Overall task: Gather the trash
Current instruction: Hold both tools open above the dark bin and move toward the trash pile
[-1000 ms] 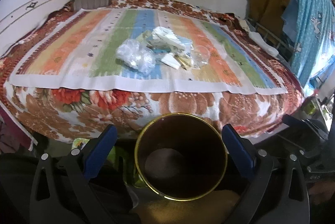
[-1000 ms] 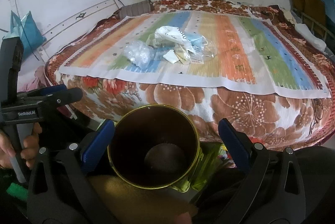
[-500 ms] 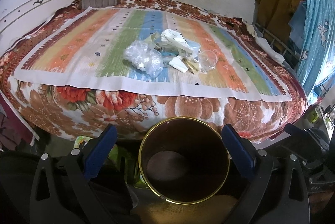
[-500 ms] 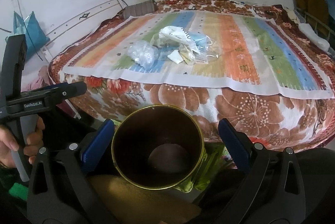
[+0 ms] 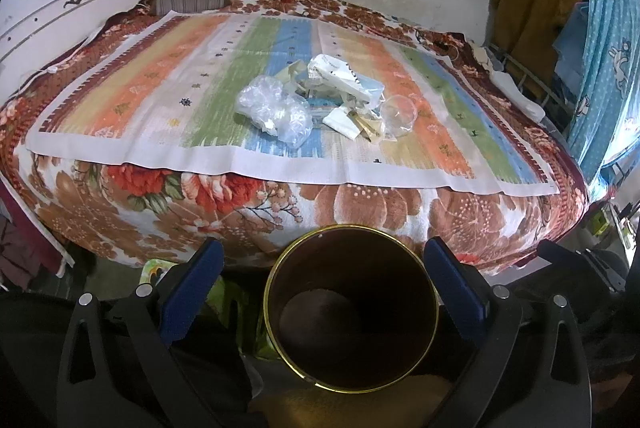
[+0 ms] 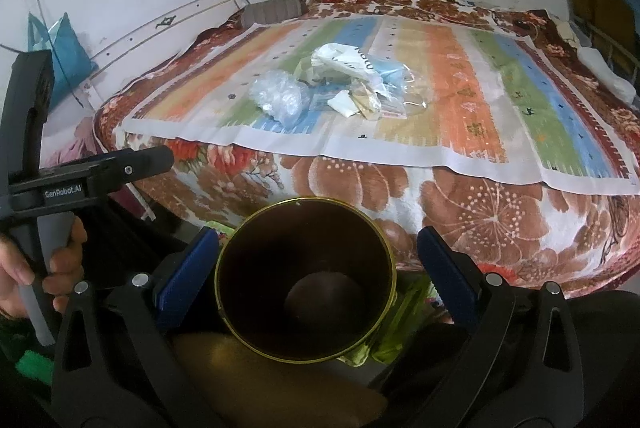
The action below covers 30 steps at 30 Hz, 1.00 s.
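The left gripper (image 5: pixel 324 286) has its blue-padded jaws spread wide and holds nothing; the right gripper (image 6: pixel 318 270) is just as wide and equally empty. Both point forward over the same dark, gold-rimmed round bin (image 5: pixel 351 310), which stands on the floor just in front of the bed with its mouth open upward and looks empty inside. That placement makes sense: the bin sits close to the bed's near edge so that anything lifted from the bedding has only a short way to travel. In the right wrist view a hand (image 6: pixel 44 268) grips the handle of the left gripper's black body.

Beyond the bin, a floral brown-and-orange blanket (image 5: pixel 360 204) covers the bed, with a striped multicoloured cloth (image 5: pixel 132 100) laid flat on top. The trash is heaped near the middle of that cloth: a crumpled clear plastic bag (image 5: pixel 276 110) on the left, a white printed plastic bag (image 5: pixel 340 76) behind, and folded paper scraps (image 5: pixel 352 122) beside them. Nothing appears collected yet; the next move is likely a reach toward the heap.
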Tool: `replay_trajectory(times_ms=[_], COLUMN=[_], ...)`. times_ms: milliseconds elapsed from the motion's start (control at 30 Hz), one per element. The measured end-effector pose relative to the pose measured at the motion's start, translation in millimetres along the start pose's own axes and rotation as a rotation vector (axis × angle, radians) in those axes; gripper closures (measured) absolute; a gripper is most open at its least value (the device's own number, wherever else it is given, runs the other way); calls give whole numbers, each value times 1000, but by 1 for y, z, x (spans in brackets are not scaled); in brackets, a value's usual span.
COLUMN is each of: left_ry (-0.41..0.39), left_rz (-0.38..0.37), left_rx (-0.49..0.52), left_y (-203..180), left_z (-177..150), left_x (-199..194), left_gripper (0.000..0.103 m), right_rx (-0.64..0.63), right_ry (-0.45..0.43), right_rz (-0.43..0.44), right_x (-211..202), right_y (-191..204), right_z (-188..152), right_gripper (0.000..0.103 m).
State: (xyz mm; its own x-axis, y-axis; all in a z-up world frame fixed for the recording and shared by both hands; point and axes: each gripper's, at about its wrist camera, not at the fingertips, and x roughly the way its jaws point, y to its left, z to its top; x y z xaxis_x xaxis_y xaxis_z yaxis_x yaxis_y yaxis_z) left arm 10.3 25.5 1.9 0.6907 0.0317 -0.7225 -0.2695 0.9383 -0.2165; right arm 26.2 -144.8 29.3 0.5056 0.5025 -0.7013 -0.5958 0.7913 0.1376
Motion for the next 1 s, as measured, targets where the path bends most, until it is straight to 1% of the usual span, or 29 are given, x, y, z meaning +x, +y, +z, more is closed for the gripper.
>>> replay_trajectory(times_ms=[133, 267, 400, 533, 667, 867, 1000], left_ry=[16, 21, 12, 27, 68, 73, 110], left_rz=[-8, -15, -20, -26, 29, 51, 35], left_rx=[-34, -40, -65, -100, -103, -129, -140], left_y=[4, 4, 8, 13, 15, 23, 29], left_z=[2, 5, 9, 17, 25, 42, 56], left_x=[3, 7, 7, 13, 26, 35, 46], left_gripper=[6, 6, 6, 6, 6, 6, 6], right_rx=[-4, -5, -2, 1, 29, 33, 39], right_ry=[3, 2, 9, 27, 31, 38, 26], right_rz=[-7, -6, 0, -13, -1, 12, 29], right_x=[2, 2, 7, 18, 26, 37, 40], right_y=[1, 1, 2, 2, -4, -10, -15], right_z=[2, 1, 8, 18, 28, 45, 56], right_gripper=[9, 9, 9, 9, 9, 9, 9])
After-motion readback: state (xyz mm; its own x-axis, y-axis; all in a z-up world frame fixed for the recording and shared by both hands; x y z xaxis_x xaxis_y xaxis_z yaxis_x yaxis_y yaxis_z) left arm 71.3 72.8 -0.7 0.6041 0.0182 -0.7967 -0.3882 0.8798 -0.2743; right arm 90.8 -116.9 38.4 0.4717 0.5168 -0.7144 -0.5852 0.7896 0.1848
